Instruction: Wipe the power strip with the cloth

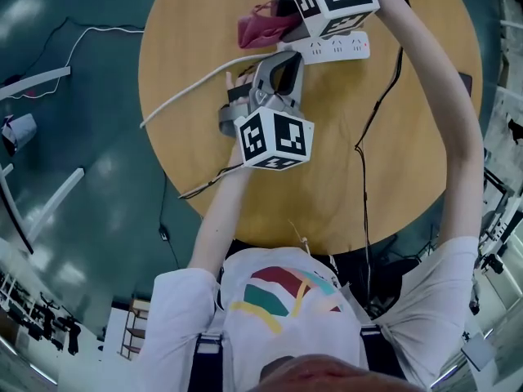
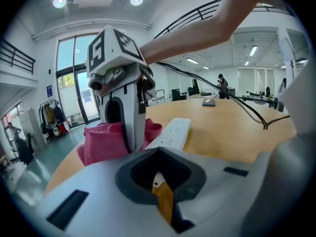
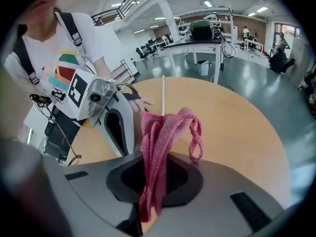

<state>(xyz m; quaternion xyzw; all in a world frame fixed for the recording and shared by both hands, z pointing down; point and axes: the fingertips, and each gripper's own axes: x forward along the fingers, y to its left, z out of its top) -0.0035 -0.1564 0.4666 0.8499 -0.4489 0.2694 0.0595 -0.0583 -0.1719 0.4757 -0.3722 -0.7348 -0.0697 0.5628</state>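
A round wooden table (image 1: 392,137) is seen. A white power strip (image 1: 335,49) is laid on it just ahead of the left gripper (image 1: 279,62), and its white cable (image 1: 196,84) is trailed off to that gripper's left.

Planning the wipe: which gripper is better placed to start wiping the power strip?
Right gripper: its jaws grip the cloth right beside the power strip. The left gripper carries no cloth.

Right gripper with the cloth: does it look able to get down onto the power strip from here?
Probably yes. The right gripper holds the cloth close beside the power strip, whose top lies bare; the left gripper sits at its cable end, not over it.
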